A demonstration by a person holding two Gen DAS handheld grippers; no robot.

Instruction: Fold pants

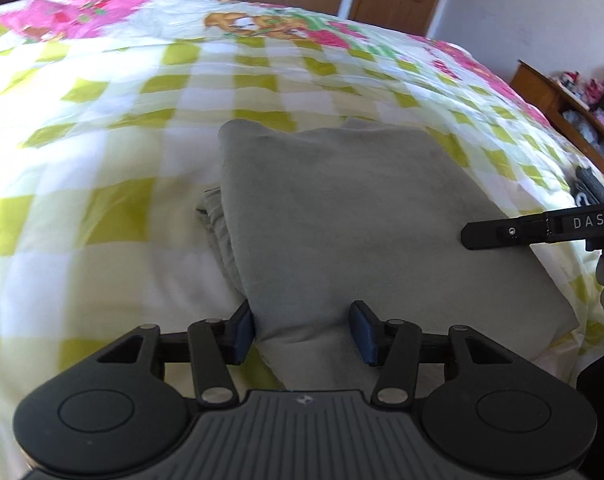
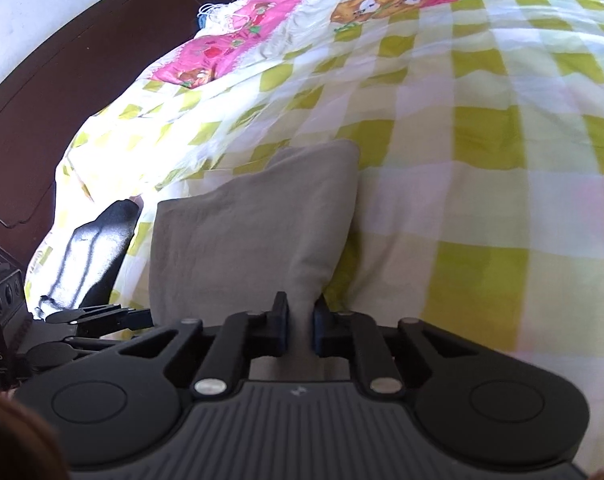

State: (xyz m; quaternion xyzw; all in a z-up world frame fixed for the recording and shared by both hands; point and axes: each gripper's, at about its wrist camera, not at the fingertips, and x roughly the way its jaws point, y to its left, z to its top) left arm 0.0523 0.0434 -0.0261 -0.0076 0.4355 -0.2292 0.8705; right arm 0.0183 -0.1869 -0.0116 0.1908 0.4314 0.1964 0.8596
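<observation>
The grey pants [image 1: 342, 216] lay folded in the lower centre of the frame on the green-checked bedsheet [image 1: 113, 184]. My left gripper [image 1: 304, 330] stood half open around their near corner, pads apparently clear of the cloth. My right gripper [image 2: 300, 330] was pinched narrow on the pants' near edge, low in its own view. A dark sock [image 2: 97, 244], I think, lay at the left there.
</observation>
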